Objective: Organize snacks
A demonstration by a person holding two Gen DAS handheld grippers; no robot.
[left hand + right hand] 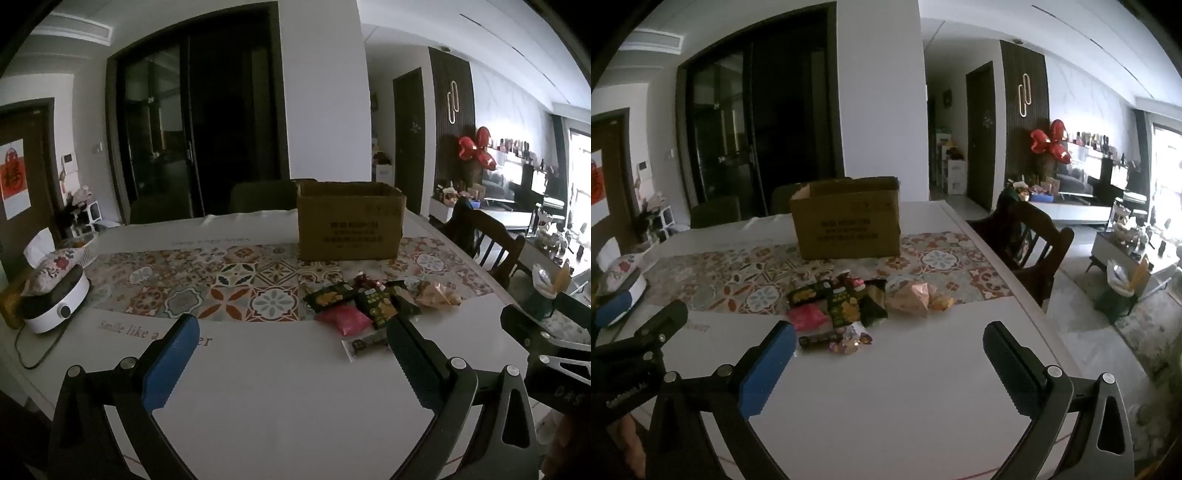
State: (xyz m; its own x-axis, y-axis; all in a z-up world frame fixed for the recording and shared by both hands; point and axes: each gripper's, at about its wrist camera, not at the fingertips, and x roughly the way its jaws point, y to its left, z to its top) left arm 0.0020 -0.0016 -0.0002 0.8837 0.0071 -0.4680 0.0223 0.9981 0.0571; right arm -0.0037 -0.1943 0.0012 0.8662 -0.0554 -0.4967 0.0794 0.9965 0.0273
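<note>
Both your left claw (291, 339) and right claw (888, 345) are spread and empty. The mixed foil snack packets (849, 306) lie heaped mid-desk, before the open brown cardboard box (847, 221). Judged progress: nothing sorted yet.

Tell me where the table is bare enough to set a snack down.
Bare: the white strip between both grippers and the snack pile, and the white stretch left of the pile, toward the white cooker. Crowded: around the pile, in front of the cardboard box. Left gripper and right gripper are open.
</note>
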